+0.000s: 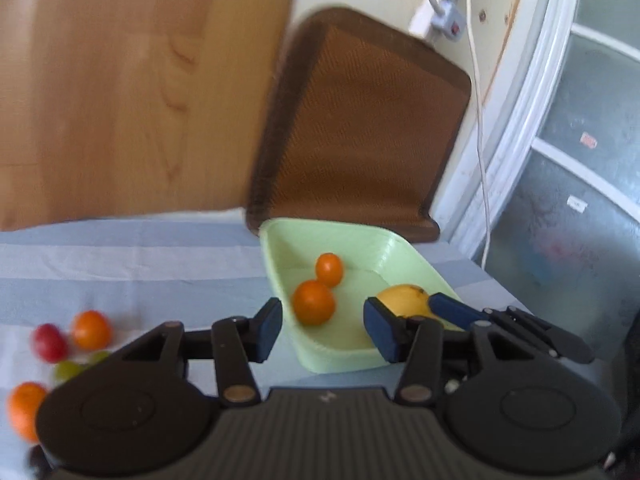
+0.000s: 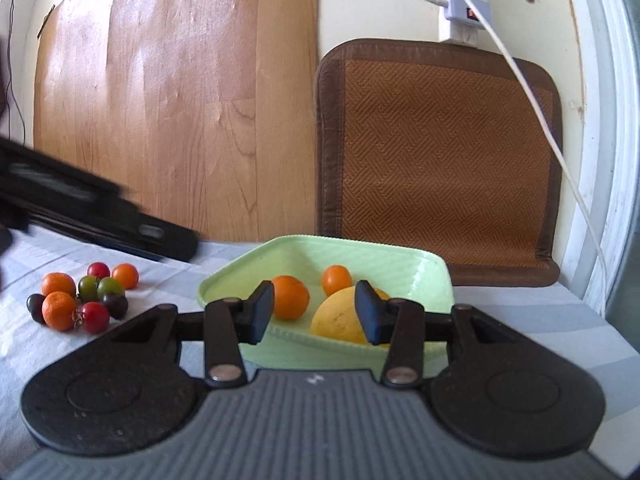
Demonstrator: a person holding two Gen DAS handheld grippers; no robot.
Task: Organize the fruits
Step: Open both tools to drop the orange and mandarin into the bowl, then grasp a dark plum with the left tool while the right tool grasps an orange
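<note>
Both grippers, left gripper [image 1: 322, 326] & right gripper [image 2: 315, 312], part open, hold nothing; green tray [image 2: 400, 258] at centre has 3 fruits; next: fetch from pile [image 2: 80, 298] lower left

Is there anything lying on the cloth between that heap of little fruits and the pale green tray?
No. In the right wrist view, only bare striped cloth separates the heap of small fruits from the pale green plastic tray.

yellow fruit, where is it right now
The yellow fruit lies inside the green tray, at its near right side in the right wrist view, beside two orange fruits further left and back.
</note>
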